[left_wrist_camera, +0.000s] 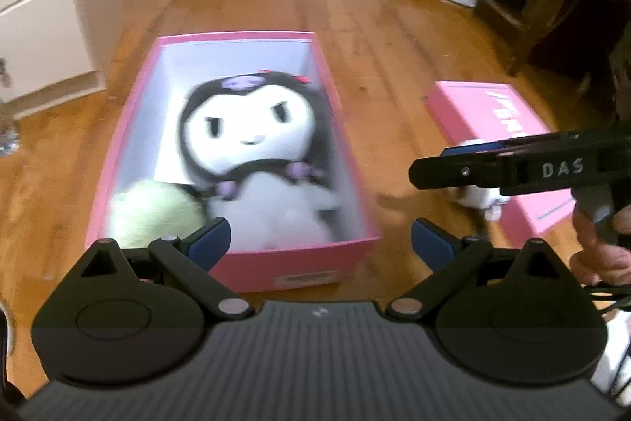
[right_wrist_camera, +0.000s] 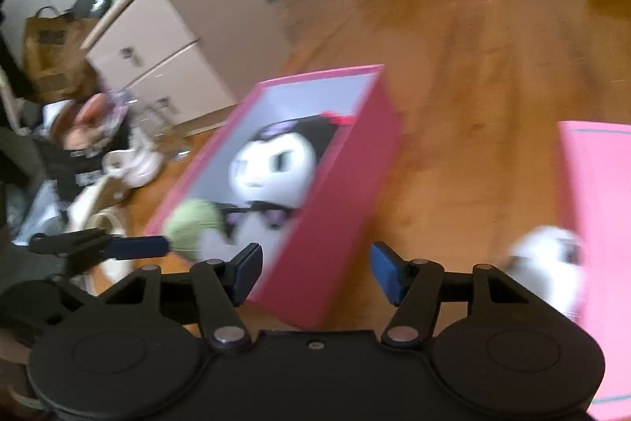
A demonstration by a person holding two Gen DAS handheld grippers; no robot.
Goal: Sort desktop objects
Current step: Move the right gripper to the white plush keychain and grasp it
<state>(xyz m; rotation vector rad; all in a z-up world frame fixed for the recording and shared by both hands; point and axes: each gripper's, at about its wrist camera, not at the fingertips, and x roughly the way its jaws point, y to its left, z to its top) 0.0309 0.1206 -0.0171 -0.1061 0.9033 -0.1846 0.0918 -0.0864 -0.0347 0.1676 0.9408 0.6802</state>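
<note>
Black-and-white plush doll fills pink box; both grippers gape empty.

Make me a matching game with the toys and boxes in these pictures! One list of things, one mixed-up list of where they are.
Things:
1. black-and-white plush doll
2. green fluffy toy
3. pink lid
4. small white toy

Places:
A. flat on the wooden floor, right of the pink box
B. lying face up, filling most of the box
C. on the floor against the lid's edge
D. tucked into the box's near left corner, beside the doll

Pairs: 1-B, 2-D, 3-A, 4-C
</note>
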